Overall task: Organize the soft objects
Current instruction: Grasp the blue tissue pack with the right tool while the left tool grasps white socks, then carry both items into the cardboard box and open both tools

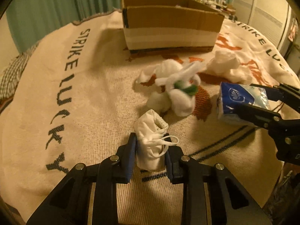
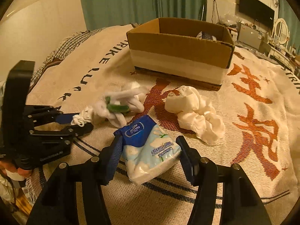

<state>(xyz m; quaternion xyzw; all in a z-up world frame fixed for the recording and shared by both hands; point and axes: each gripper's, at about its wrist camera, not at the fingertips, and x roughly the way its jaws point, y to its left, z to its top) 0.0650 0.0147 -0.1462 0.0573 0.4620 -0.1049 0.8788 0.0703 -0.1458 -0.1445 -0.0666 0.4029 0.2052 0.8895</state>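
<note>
- The left gripper point(image 1: 151, 151) is clenched on a folded white face mask point(image 1: 151, 138) low over the blanket point(image 1: 93, 93); its pads squeeze the cloth from both sides and the ear loops spill out at the front.
- The mask looks very light and limp, so a grip across the folded middle should hold; the loose loops could snag.
- The right gripper point(image 2: 150, 155) grasps a blue-and-white tissue pack point(image 2: 148, 148) across its width, tilted, just above the blanket.
- The pack probably gives under pressure and its plastic film may be slippery, so a hold across the middle suits it.
- On the blanket between the grippers and the cardboard box point(image 2: 180, 56) lie a white rope bundle with a green band point(image 2: 120, 103) and a crumpled white cloth point(image 2: 196, 112).
- The box stands open, something dark already inside.
</note>
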